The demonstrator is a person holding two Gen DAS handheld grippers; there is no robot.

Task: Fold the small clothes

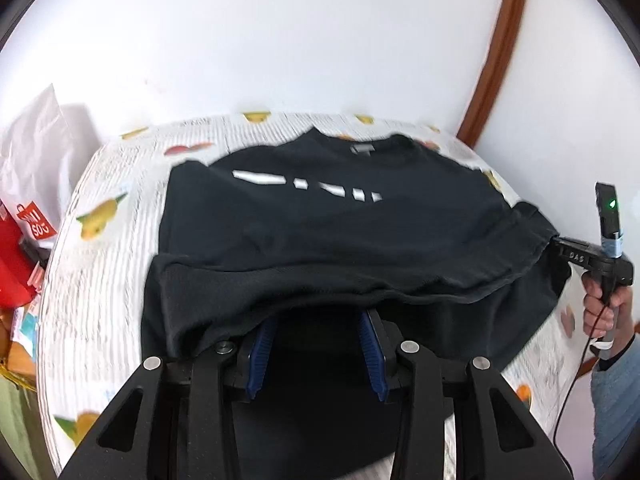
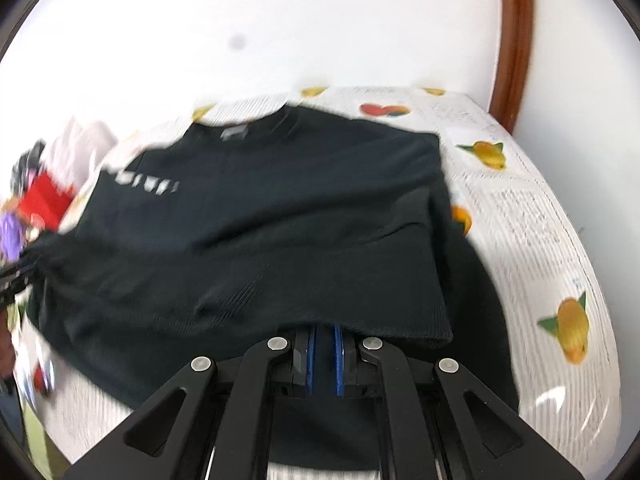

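A black T-shirt (image 1: 320, 232) with a white print lies on a round table, collar at the far side, its near hem lifted and folded toward the collar. My left gripper (image 1: 316, 320) has its blue fingers (image 1: 260, 352) wide apart, with the hem draped over their tips. My right gripper (image 2: 325, 332) is shut on the shirt's hem (image 2: 360, 312), fingers nearly together. The right gripper also shows in the left wrist view (image 1: 560, 246), gripping the shirt's right edge. The shirt shows in the right wrist view (image 2: 260, 220) too.
The tablecloth (image 1: 104, 264) is white with a fruit pattern. White and red bags (image 1: 32, 216) stand left of the table. A white wall and a brown wooden frame (image 1: 496, 52) are behind. A hand (image 1: 604, 308) holds the right gripper.
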